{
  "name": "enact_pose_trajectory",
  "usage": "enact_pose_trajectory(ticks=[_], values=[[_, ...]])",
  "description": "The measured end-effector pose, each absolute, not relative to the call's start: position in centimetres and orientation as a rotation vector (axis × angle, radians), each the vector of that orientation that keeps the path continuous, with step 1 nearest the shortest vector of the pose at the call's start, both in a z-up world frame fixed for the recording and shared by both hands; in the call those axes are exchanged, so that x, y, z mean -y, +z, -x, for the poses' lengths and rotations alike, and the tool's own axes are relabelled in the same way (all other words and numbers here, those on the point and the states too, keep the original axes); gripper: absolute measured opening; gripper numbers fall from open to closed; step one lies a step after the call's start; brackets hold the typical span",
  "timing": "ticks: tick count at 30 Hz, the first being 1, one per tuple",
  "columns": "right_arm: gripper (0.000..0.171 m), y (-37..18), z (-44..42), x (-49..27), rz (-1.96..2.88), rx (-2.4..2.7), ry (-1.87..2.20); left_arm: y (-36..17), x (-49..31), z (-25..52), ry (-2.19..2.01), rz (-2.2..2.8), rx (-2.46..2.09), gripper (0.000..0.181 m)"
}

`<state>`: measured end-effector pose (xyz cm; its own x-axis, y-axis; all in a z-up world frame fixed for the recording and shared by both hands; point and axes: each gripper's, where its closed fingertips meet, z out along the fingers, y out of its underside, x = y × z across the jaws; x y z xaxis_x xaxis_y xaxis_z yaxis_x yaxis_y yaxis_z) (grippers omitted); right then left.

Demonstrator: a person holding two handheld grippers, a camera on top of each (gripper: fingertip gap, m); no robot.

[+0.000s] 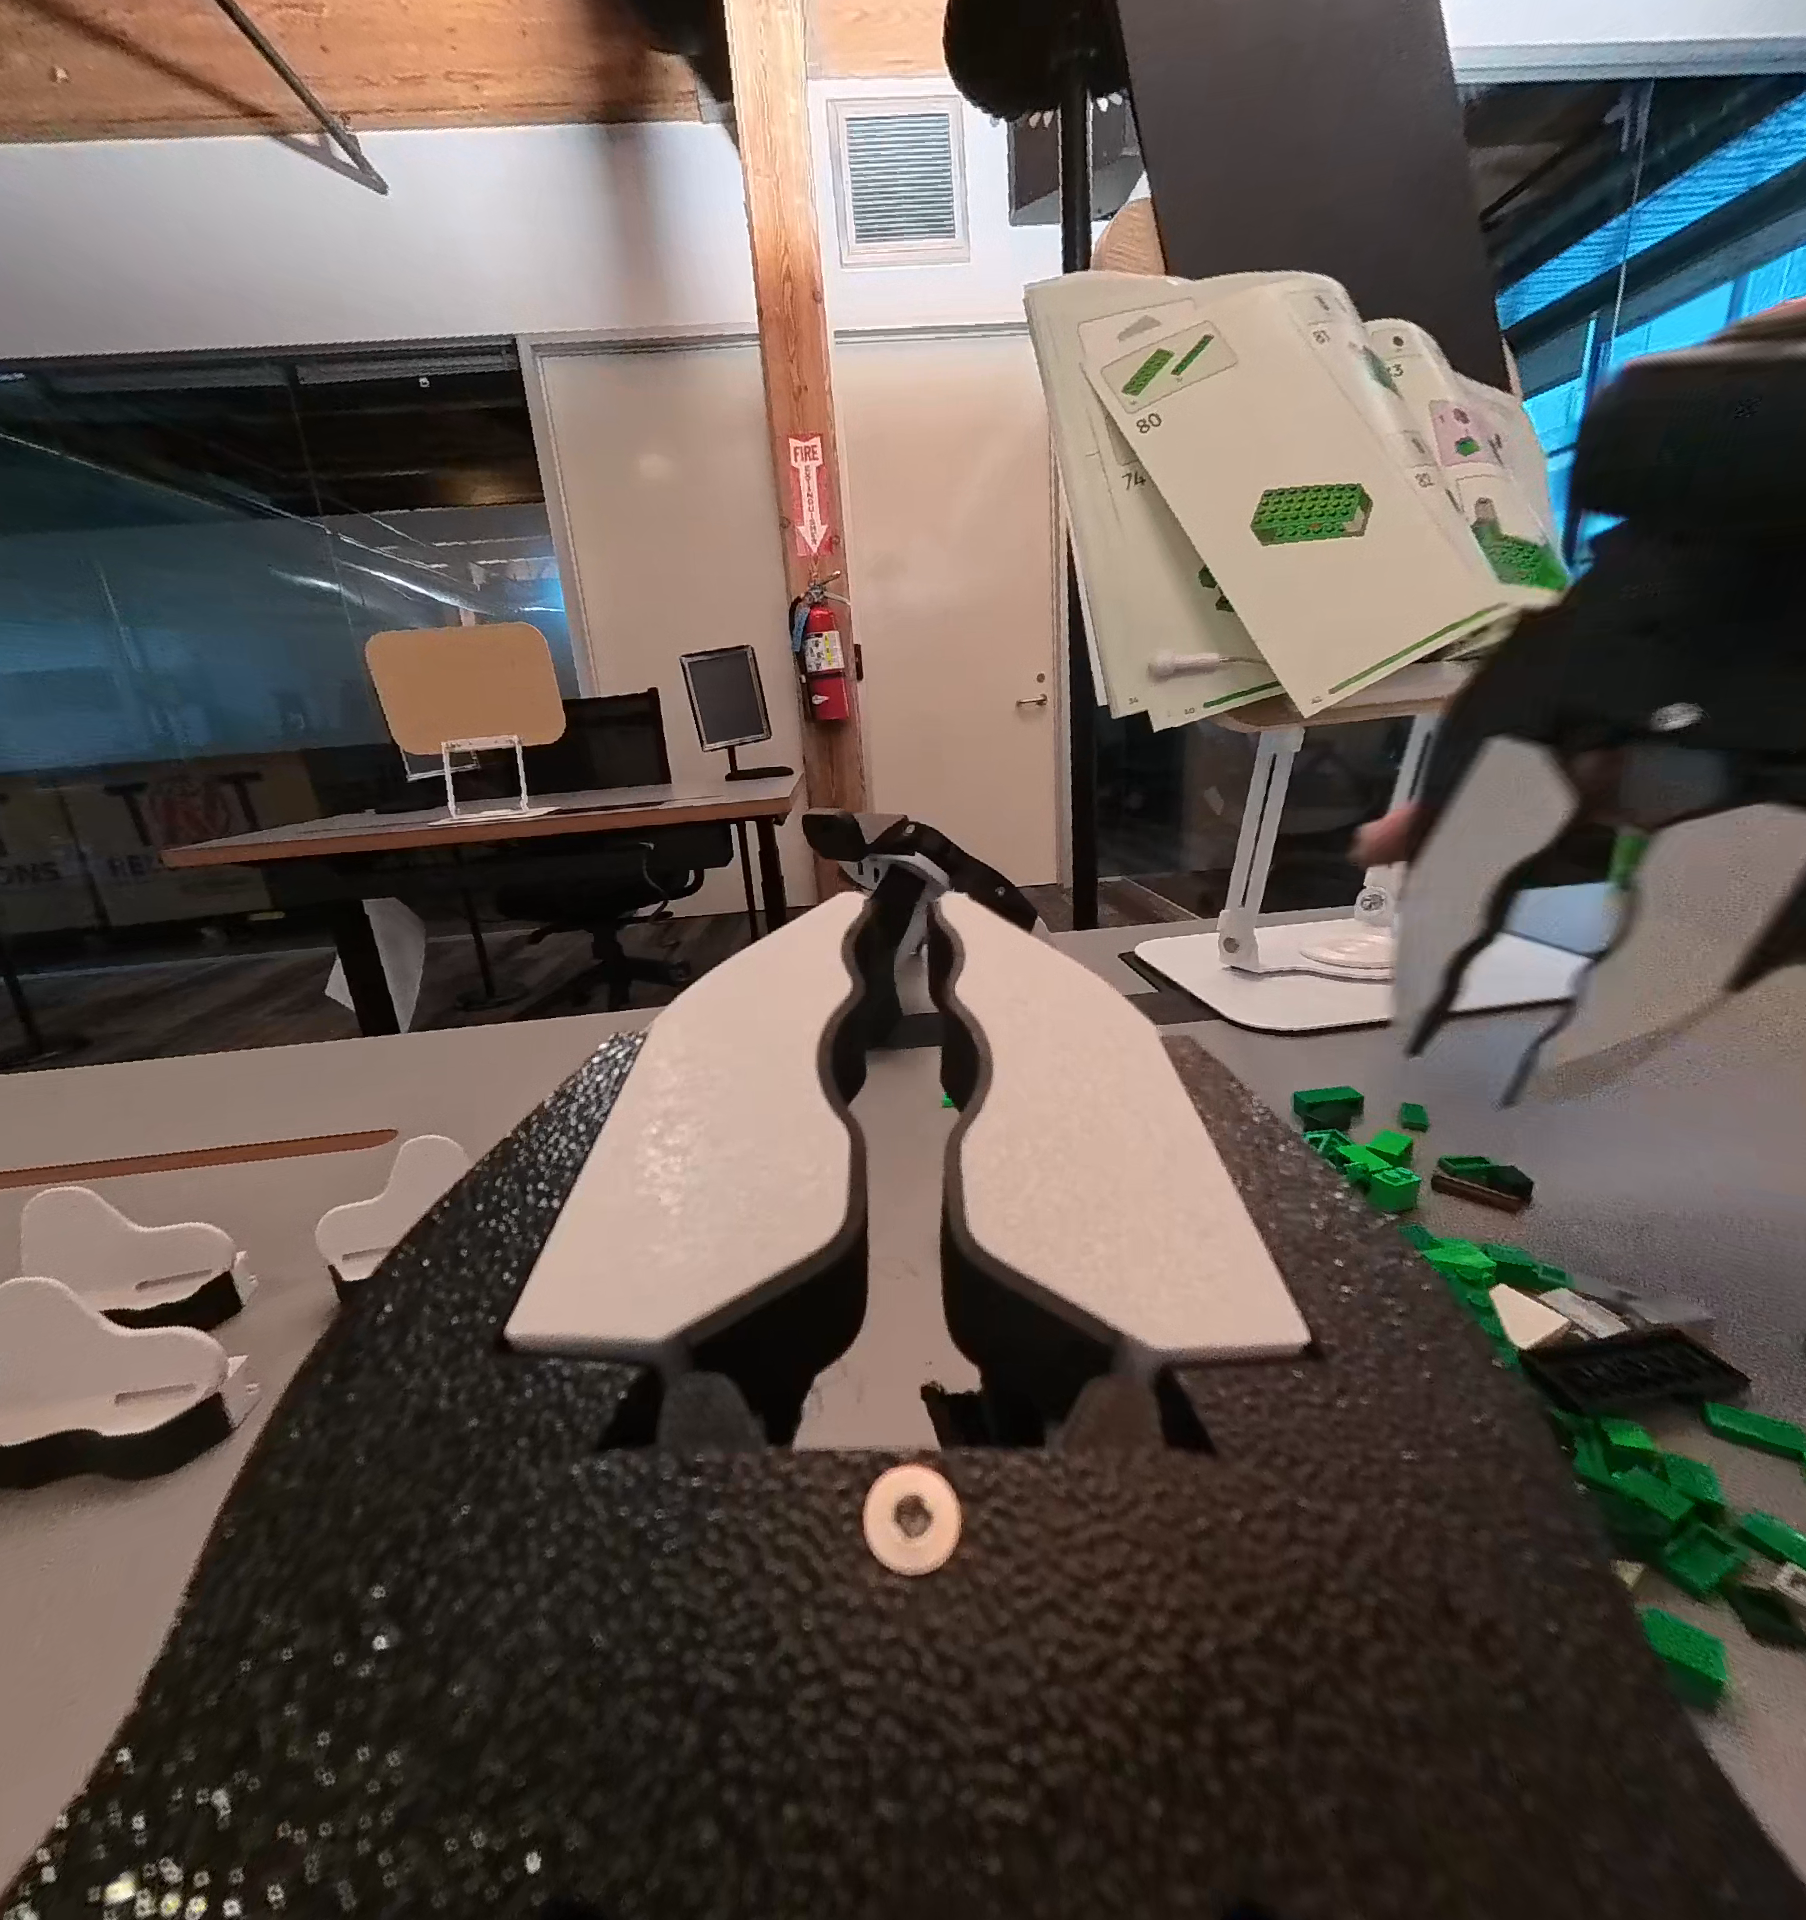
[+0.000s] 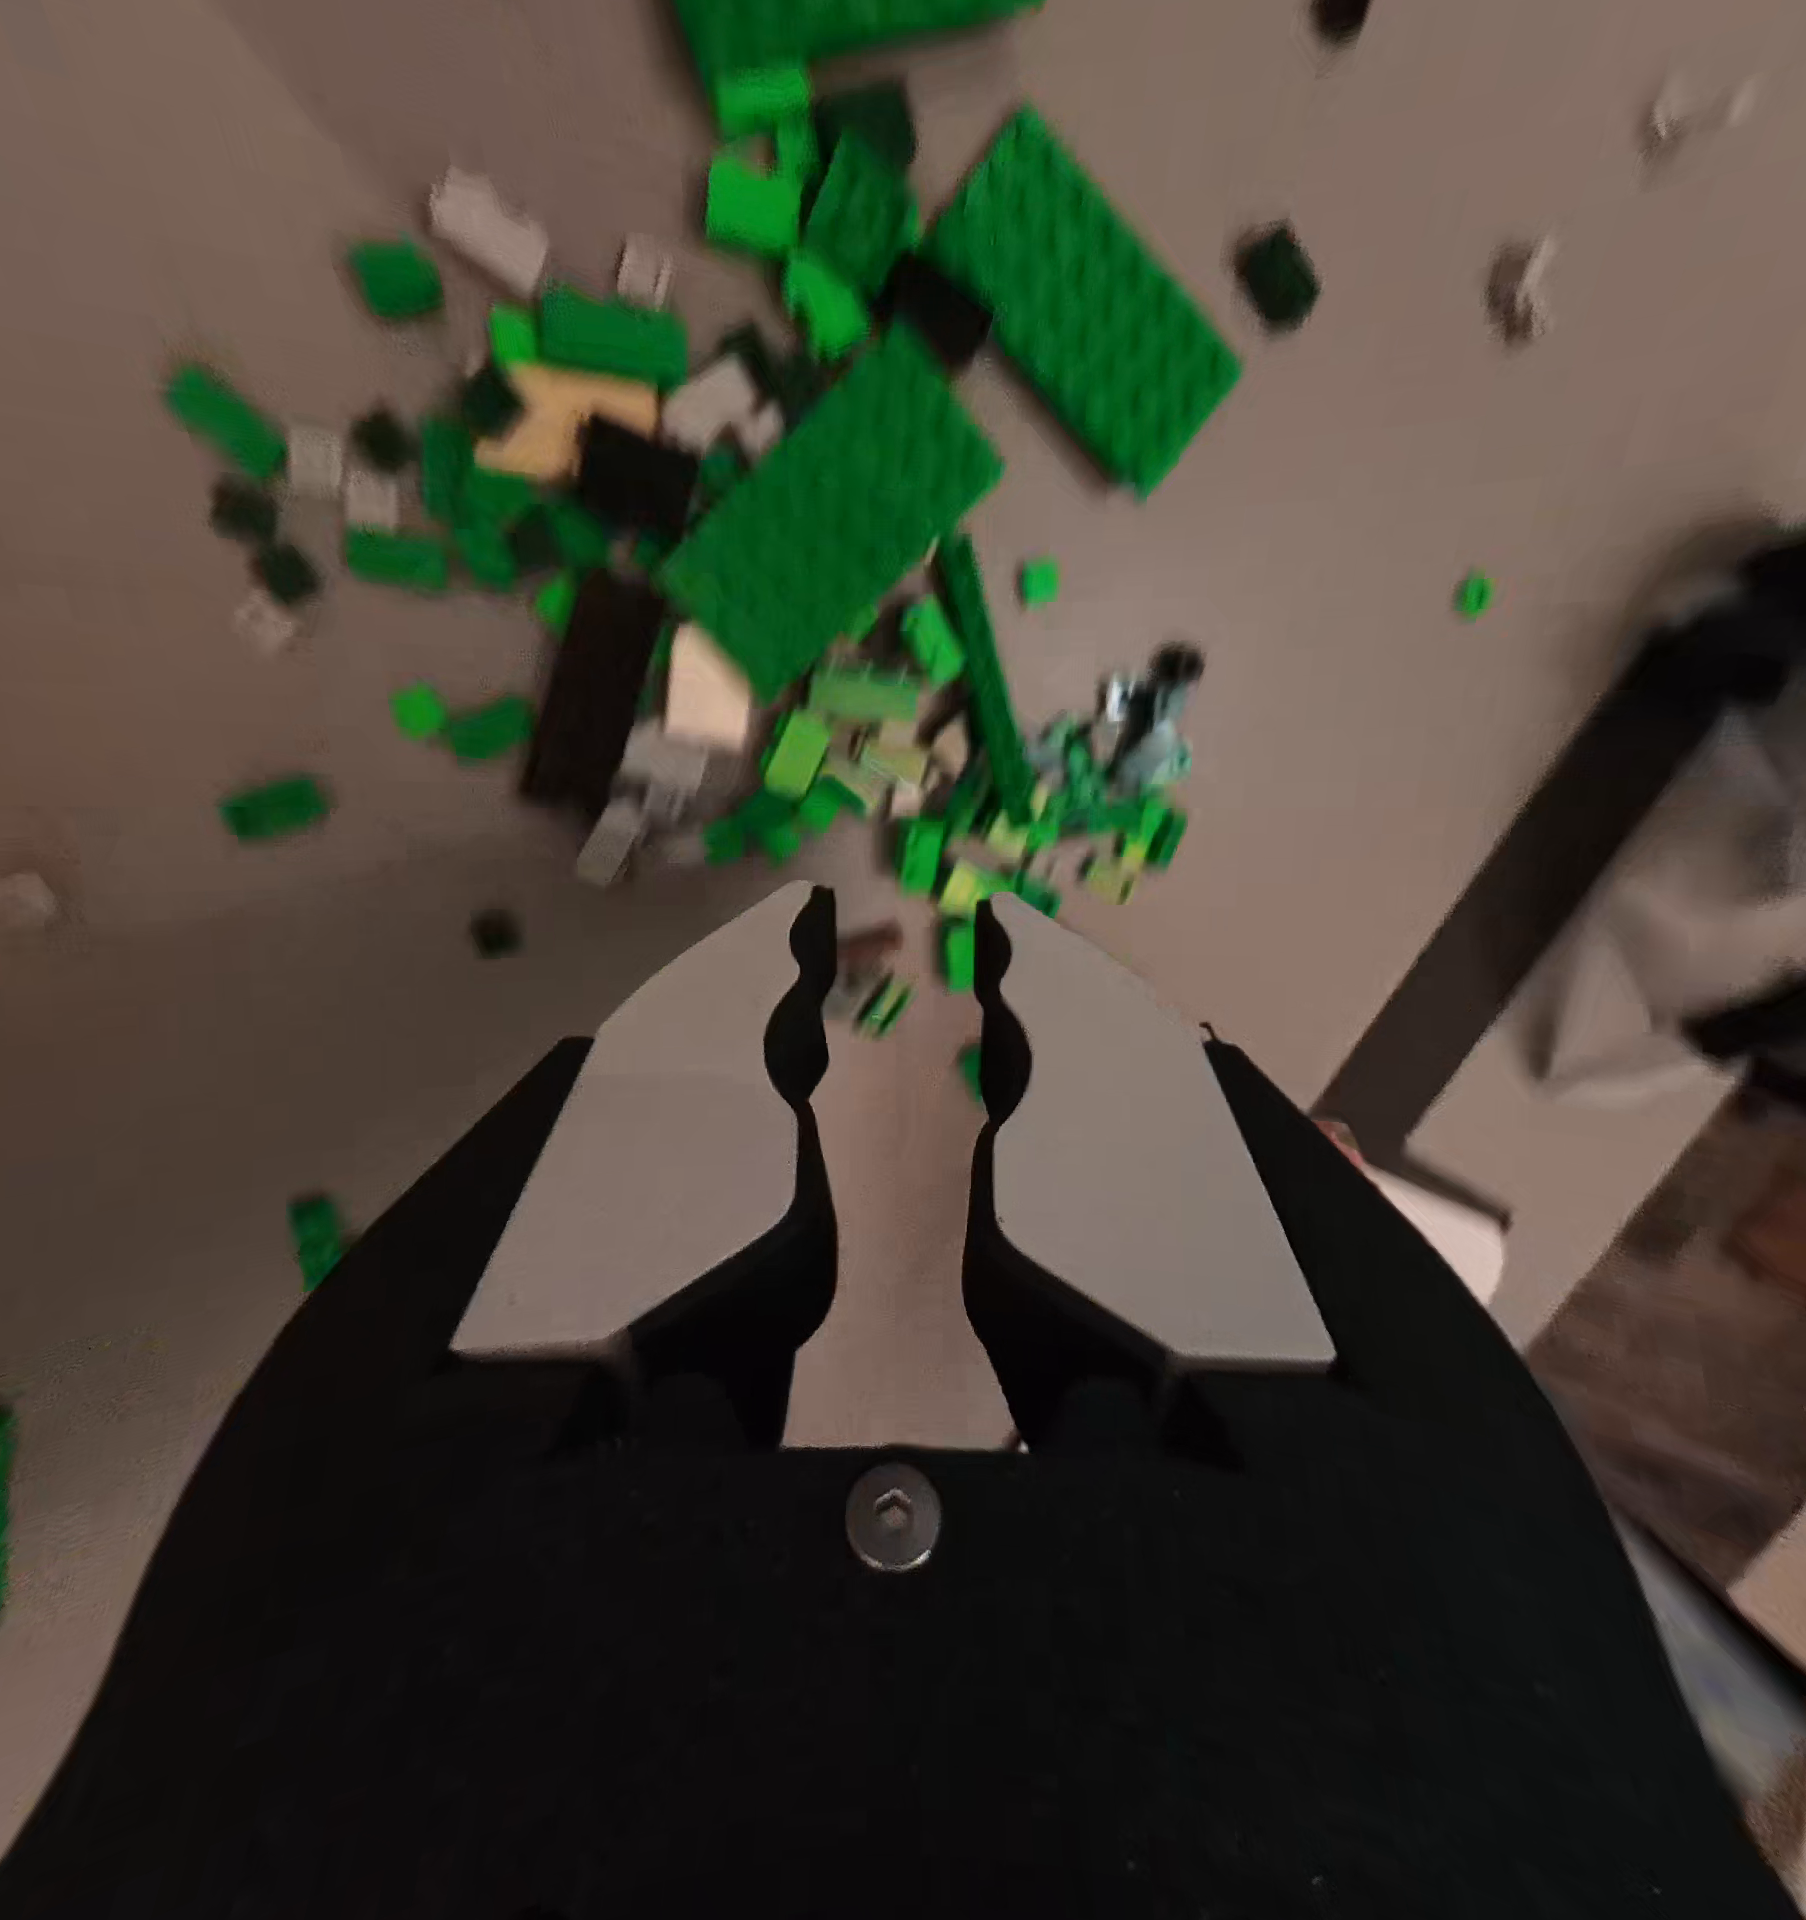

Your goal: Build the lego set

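1. The counter (image 2: 1346, 644) carries a blurred lego pile (image 2: 774, 582).
2. The booklet (image 1: 1294, 488) stands behind, cut off by the blurred right gripper (image 1: 1481, 1049).
3. That right gripper (image 2: 899, 925) hovers over the pile, parted, empty.
4. The left gripper (image 1: 894, 914) is nearly closed on a dark part (image 1: 899, 883), hard to identify.

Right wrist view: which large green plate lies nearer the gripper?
The lower green plate, beside the black brick, sits closer to the right gripper than the upper-right plate.

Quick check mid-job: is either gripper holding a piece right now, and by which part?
Neither. The left gripper is nearly closed on nothing; the right gripper is open, empty, above the loose bricks.
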<state>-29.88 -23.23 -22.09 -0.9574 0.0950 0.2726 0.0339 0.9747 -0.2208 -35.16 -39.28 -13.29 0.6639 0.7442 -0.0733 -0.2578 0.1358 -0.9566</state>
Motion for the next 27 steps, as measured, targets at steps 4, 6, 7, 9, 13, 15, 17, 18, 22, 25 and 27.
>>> enact_pose_trajectory(ticks=[4,6,7,9,13,15,17,18,22,25,27], values=[[0.025,-23.9,33.0,26.3,-0.037,2.95,0.195,-13.3,39.4,35.3,0.762,1.231,0.488,0.008],[0.025,-24.9,33.3,25.9,-0.055,3.038,0.074,-13.2,39.4,35.3,0.765,1.23,0.485,0.008],[0.025,-25.3,33.5,25.6,-0.051,3.073,0.024,-13.2,39.4,35.3,0.767,1.23,0.483,0.007],[0.024,-26.0,33.6,24.6,-0.035,3.119,-0.086,-13.2,39.3,35.3,0.768,1.231,0.48,0.007],[0.008,-26.3,33.5,23.7,0.003,3.157,-0.142,-13.1,39.3,35.2,0.776,1.236,0.47,0.007],[0.008,-25.5,33.4,23.6,0.048,3.137,-0.092,-13.1,39.2,35.0,0.79,1.244,0.453,0.007],[0.008,-24.2,33.1,23.4,0.119,3.106,0.011,-13.0,38.6,34.5,0.838,1.27,0.389,0.009],[0.008,-23.4,32.6,23.2,0.162,3.092,0.067,-12.9,38.0,33.8,0.856,1.287,0.323,0.009],[0.008,-20.3,28.7,22.5,0.303,3.028,0.295,-15.3,32.8,29.5,0.974,1.482,-0.106,0.028],[0.008,-18.6,24.5,21.9,0.322,2.985,0.344,-17.5,29.3,25.7,1.073,1.589,-0.391,0.046],[0.008,-18.2,21.6,21.4,0.326,2.987,0.32,-17.5,27.5,23.2,1.144,1.574,-0.488,0.046]])
